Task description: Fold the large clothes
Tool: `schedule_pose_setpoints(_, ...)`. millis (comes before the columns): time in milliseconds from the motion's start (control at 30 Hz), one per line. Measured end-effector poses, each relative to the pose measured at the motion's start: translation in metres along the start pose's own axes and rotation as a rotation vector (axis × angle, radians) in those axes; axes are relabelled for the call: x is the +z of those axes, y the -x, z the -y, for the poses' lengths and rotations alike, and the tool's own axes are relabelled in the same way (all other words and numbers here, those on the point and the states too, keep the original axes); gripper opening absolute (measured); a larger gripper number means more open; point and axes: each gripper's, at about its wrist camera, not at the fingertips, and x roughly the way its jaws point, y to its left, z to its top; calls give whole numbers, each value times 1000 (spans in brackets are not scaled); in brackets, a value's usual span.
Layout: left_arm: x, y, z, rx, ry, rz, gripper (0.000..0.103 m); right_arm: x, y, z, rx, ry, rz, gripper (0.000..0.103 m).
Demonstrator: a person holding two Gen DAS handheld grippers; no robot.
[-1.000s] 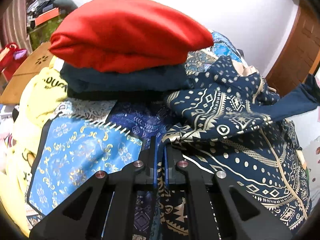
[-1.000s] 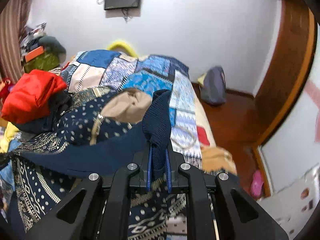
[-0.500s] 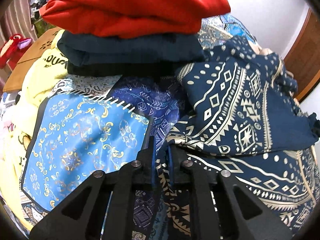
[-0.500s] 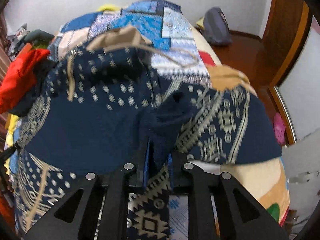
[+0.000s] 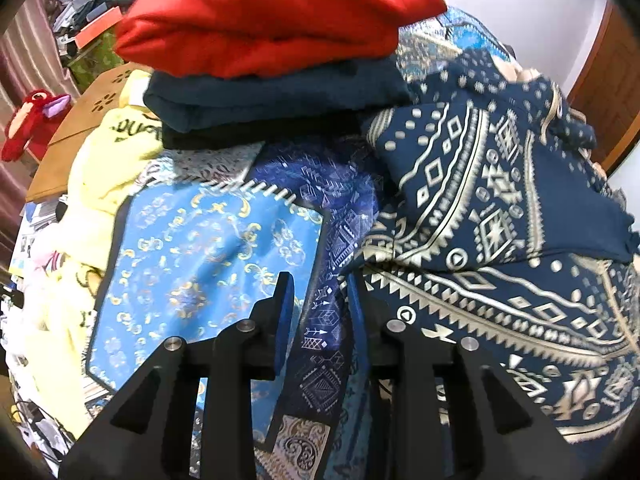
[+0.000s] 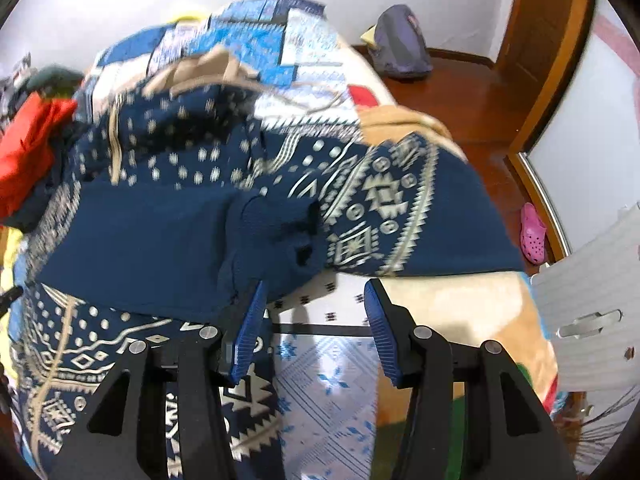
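From the left wrist, the left gripper (image 5: 318,300) has just been opening, jaws parted with nothing pinched; the patterned navy garment (image 5: 496,208) lies folded over at two o'clock, beside the red-topped stack (image 5: 272,12). From the right wrist, the right gripper (image 6: 314,320) has also been opening, its jaws released, the garment's plain cuff (image 6: 276,240) just above. I'd back both out straight, so the fold doesn't drag.

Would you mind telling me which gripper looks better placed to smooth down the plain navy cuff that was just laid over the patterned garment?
Probably the right gripper: the navy cuff lies just ahead of its jaws, which have just been opening and now stand empty. The left gripper, also just opened, faces the garment's far edge beside the blue bedspread.
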Motion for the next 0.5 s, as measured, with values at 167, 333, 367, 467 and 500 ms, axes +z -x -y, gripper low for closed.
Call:
schedule_pose_setpoints(167, 25, 33, 3, -18, 40, 83, 28, 10, 24, 32, 34, -109, 72, 47)
schedule_pose_setpoints(333, 52, 53, 31, -54, -2, 153, 31, 17, 37, 62, 37, -195, 115, 48)
schedule_pose_setpoints(367, 57, 55, 40, -61, -16, 164, 35, 18, 37, 68, 25, -207, 119, 48)
schedule_pose_setpoints(467, 69, 55, 65, -86, -62, 187, 44, 17, 31, 83, -14, -236, 114, 48)
schedule_pose_setpoints(500, 72, 54, 72, -96, -77, 187, 45, 16, 28, 89, -15, -250, 111, 48)
